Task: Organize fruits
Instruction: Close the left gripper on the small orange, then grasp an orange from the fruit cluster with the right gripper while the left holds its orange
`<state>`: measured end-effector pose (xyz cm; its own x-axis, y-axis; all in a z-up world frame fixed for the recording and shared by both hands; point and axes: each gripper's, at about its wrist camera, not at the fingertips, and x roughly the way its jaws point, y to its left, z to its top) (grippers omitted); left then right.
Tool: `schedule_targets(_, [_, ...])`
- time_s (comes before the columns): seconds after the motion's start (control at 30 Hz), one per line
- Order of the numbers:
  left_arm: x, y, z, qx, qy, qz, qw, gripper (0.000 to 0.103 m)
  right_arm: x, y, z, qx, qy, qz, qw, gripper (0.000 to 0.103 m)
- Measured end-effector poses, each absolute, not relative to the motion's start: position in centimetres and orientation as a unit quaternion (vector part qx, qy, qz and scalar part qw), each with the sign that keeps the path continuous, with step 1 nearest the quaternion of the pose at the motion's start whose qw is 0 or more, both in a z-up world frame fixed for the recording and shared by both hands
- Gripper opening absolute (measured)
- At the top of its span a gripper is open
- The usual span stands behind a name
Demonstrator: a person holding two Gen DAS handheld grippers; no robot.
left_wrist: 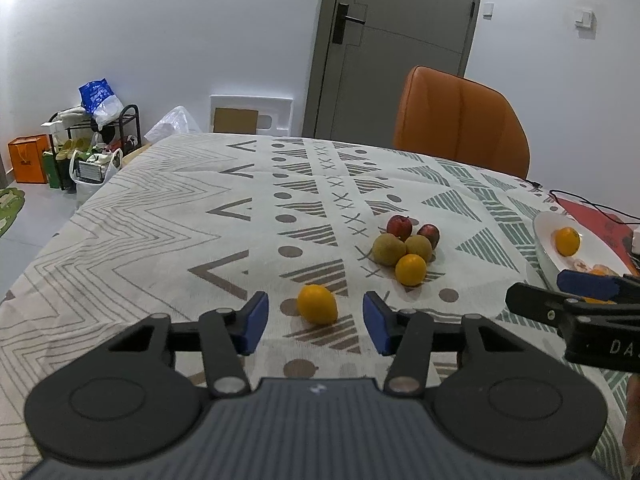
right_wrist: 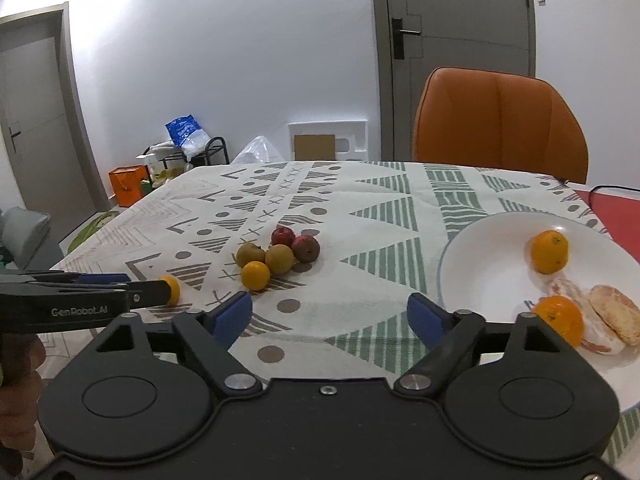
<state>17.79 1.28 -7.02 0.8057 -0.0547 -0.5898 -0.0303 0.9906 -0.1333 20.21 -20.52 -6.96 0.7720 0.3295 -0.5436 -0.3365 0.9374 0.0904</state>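
A lone orange (left_wrist: 317, 304) lies on the patterned tablecloth between the blue pads of my left gripper (left_wrist: 316, 318), which is open and does not touch it. Beyond it sits a cluster: two red apples (left_wrist: 399, 227), two brownish-green fruits (left_wrist: 389, 249) and another orange (left_wrist: 411, 269). My right gripper (right_wrist: 330, 314) is open over bare cloth with nothing between its fingers, just left of the white plate (right_wrist: 480, 248). The plate holds two whole oranges (right_wrist: 549, 251) and peeled orange pieces (right_wrist: 614, 320). In the right wrist view the left gripper (right_wrist: 132, 286) partly hides the lone orange (right_wrist: 173, 289).
An orange chair (left_wrist: 460, 120) stands at the table's far edge, in front of a grey door (left_wrist: 400, 40). A black cable (left_wrist: 580, 204) and a red mat (right_wrist: 612, 216) lie behind the plate. Bags and a shoe rack (left_wrist: 96, 148) sit on the floor at far left.
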Motion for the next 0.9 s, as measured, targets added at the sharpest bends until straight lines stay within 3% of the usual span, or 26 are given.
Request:
schedule_targets(0.27, [19.0,1.2,-7.6,-0.071,0.319,-0.01,0.945,0.041,21.5,-19.8,-7.2,-0.002,0.294,0.188,0.937,0.075])
schedule_targets(0.33, [19.3,1.2,-7.9,-0.074,0.324,-0.015,0.943,0.028,21.7,-19.6,-7.3,-0.002,0.296,0.191,0.936,0.074])
schedule_targets(0.4, [19.5,1.2,-8.1,-0.074,0.326,-0.019,0.942,0.021,22.1,-19.4,-7.4,-0.002,0.3,0.194,0.934,0.073])
schedule_targets(0.77, [19.7,2.4,-7.3,-0.078,0.312,-0.012,0.947,0.021,23.7,-17.4,-8.1,-0.003,0.314,0.214,0.925,0.063])
schedule_targets(0.9, [19.6,3.0,-7.2,-0.085,0.308,-0.01,0.948,0.021,24.1,-16.3,-8.4,-0.011,0.323,0.22,0.92,0.054])
